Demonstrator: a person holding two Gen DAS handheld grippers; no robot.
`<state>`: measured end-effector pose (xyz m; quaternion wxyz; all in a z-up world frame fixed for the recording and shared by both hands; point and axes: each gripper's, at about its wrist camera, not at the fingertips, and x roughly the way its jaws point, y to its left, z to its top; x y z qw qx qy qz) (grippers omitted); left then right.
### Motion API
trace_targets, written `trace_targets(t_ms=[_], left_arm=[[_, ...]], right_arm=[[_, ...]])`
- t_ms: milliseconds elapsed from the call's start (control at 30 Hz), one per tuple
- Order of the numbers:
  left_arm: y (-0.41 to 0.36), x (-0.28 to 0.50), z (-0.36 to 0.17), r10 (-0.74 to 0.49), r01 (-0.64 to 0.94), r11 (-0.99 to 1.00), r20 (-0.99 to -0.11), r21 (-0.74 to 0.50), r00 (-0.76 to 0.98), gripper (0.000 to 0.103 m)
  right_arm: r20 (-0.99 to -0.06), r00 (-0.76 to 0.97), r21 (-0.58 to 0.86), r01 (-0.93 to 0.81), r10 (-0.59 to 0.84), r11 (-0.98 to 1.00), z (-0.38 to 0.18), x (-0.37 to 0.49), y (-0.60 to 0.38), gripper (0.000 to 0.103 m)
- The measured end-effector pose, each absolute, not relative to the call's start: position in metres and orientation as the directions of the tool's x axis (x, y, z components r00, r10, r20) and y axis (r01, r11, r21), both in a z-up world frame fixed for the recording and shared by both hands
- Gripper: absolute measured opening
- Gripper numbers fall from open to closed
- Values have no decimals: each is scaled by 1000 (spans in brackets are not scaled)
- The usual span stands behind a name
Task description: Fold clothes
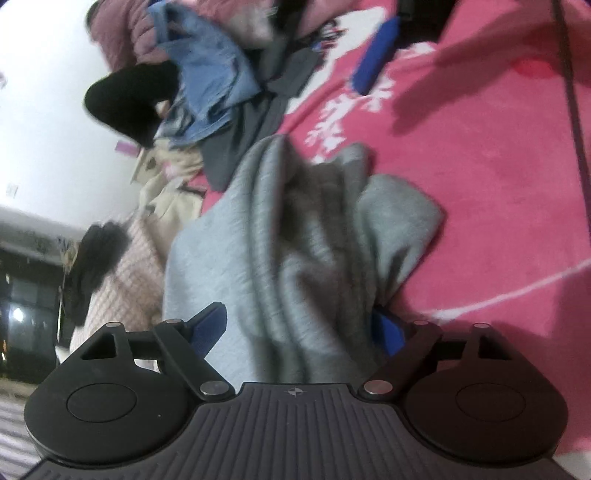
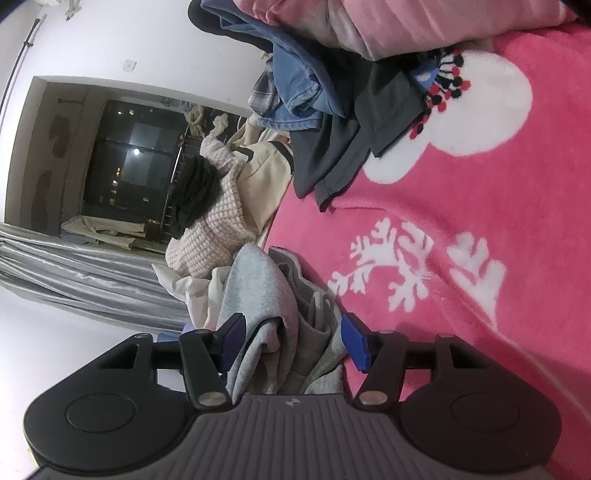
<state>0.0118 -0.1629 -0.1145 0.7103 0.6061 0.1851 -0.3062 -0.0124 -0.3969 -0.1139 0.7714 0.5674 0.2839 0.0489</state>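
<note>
Left gripper (image 1: 299, 328) we see spread wide over the grey garment (image 1: 295, 236), which bunches between its jaws on the pink blanket (image 1: 480, 184); whether the pads press it we cannot tell. Right gripper (image 2: 293, 341) stands half-wide with a grey fold between its blue pads (image 2: 354, 339); grip unclear. No containers; a heap of clothes (image 2: 306, 92) lies beyond.

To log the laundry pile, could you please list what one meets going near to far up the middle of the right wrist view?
Grey sweatshirt between the right gripper fingers → pink-checked garment → cream jacket → blue denim garment → pink quilted bedding.
</note>
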Motion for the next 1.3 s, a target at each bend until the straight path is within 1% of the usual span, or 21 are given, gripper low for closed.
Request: trace_targets(t_ms=[100,133,167,233,367,433,533,633,733,833,867,933,967,1000,1033,1100,1300], left_arm=[[-165,8,-122,-228,644,67,-616,762,754,81],[-164,9,-118,-234,652,85,-621,753,748,75],[-162,11,-112,-240,664,110,-628,740,740,67],[-157,16,-98,-252,689,154,-646,708,720,57],[-149,30,-79,-281,754,236,-699,614,657,44],[-144,40,-70,-302,786,296,-727,543,617,41],[-134,59,-53,-336,821,392,-766,415,548,40],[-121,78,-37,-373,826,481,-784,294,496,39],[-107,91,-24,-416,819,531,-774,218,477,37],[-92,108,-16,-453,802,585,-771,121,447,37],[-87,113,-14,-464,794,602,-771,87,436,37],[-78,121,-11,-488,779,626,-764,30,422,37],[-74,125,-9,-499,772,635,-760,6,417,37],[-70,128,-8,-508,767,642,-756,-13,413,37],[-67,130,-7,-515,762,647,-753,-29,409,37],[-61,133,-7,-526,755,653,-748,-51,404,37],[-57,130,-15,-538,764,642,-747,-62,391,37]], right_arm=[[-391,832,897,249,393,365,-113,-13,-396,62],[-394,832,895,250,391,369,-113,-13,-396,62],[-396,832,894,252,389,371,-113,-13,-397,62],[-399,831,892,254,388,373,-114,-13,-397,62],[-396,836,890,246,381,384,-113,-12,-396,62],[-384,851,886,232,357,401,-108,-16,-395,61],[-335,888,886,181,316,428,-95,-25,-397,61],[-289,900,899,138,327,416,-90,-28,-399,60],[-263,882,926,117,390,360,-96,-25,-398,59],[-260,833,913,47,488,406,-89,-17,-380,59],[-264,812,902,18,520,431,-86,-13,-372,59],[-307,778,872,-1,548,490,-82,-6,-353,58],[-333,760,867,15,558,497,-86,-1,-346,56],[-357,738,870,40,572,491,-92,5,-340,51],[-378,715,876,70,588,477,-99,12,-334,50],[-410,674,881,119,615,457,-113,25,-323,43],[-435,642,859,84,632,505,-112,50,-293,42]])
